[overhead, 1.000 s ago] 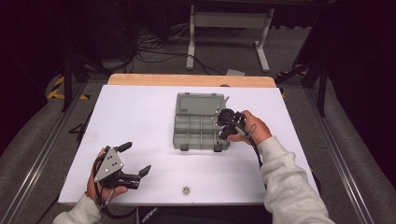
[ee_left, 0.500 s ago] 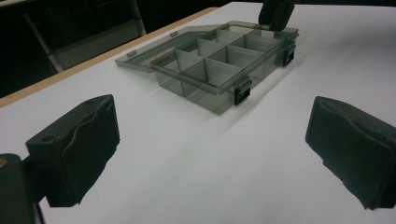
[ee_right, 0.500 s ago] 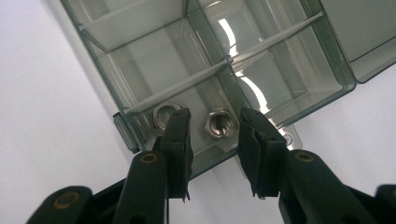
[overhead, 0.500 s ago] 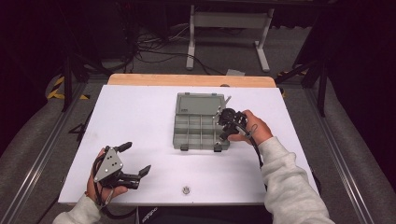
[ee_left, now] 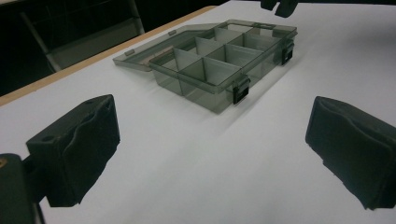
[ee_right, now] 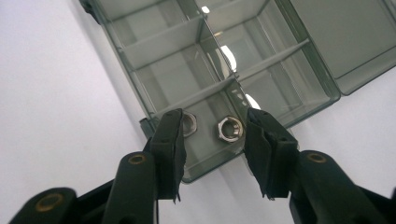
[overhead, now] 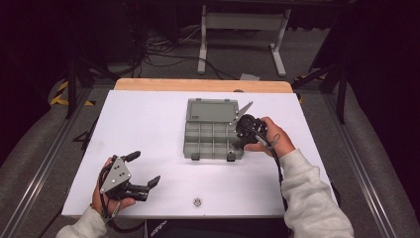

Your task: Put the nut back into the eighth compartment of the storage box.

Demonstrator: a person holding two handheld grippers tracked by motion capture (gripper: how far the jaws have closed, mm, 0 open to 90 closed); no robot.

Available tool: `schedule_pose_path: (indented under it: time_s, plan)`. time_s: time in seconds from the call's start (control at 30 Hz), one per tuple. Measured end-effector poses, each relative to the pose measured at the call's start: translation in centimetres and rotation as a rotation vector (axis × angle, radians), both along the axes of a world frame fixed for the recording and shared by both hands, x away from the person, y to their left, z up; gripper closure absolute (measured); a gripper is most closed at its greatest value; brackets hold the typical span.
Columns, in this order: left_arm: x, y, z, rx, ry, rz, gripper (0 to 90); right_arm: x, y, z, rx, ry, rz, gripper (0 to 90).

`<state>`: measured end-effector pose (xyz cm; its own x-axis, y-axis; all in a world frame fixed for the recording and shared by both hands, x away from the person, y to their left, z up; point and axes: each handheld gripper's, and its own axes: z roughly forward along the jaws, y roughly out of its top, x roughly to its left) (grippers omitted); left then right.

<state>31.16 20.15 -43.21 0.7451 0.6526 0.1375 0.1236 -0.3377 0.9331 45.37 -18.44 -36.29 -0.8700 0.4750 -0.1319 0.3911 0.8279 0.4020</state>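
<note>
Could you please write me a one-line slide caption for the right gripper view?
Right claw, jaws just opening, poised over two hex nuts lying in a corner compartment of the open organizer box.

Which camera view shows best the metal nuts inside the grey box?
The right gripper view shows them best: two hex nuts lie in one compartment of the open box, seen close between the right gripper. In the high view that gripper covers the compartment. In the left gripper view the box is far and its walls hide them.
</note>
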Motion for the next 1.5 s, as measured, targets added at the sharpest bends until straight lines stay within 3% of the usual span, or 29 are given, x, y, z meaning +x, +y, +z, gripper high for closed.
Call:
schedule_pose_path:
  time_s: [0.23,0.5,0.77,0.9,1.17,1.5]
  plan:
    - [0.1,0.0,0.0,0.005,-0.003,0.001,3.5,-1.6,0.1,0.4,0.065,-0.031,0.03,51.9]
    - [0.1,-0.1,-0.1,0.005,0.003,-0.001,3.6,-3.9,1.3,0.6,0.079,-0.073,0.099,41.2]
    - [0.1,-0.1,-0.1,0.016,0.003,-0.006,3.6,-6.0,2.9,0.1,0.07,-0.08,0.17,31.7]
    - [0.1,-0.2,-0.1,0.017,0.004,-0.007,3.6,-7.2,4.1,-0.6,0.067,-0.055,0.216,26.7]
    - [0.1,-0.2,-0.1,0.021,0.004,-0.009,3.6,-8.8,6.1,-1.7,0.041,-0.038,0.256,14.5]
    - [0.1,-0.2,-0.1,0.025,0.004,-0.006,3.6,-10.9,8.7,-3.6,-0.005,0.023,0.363,14.1]
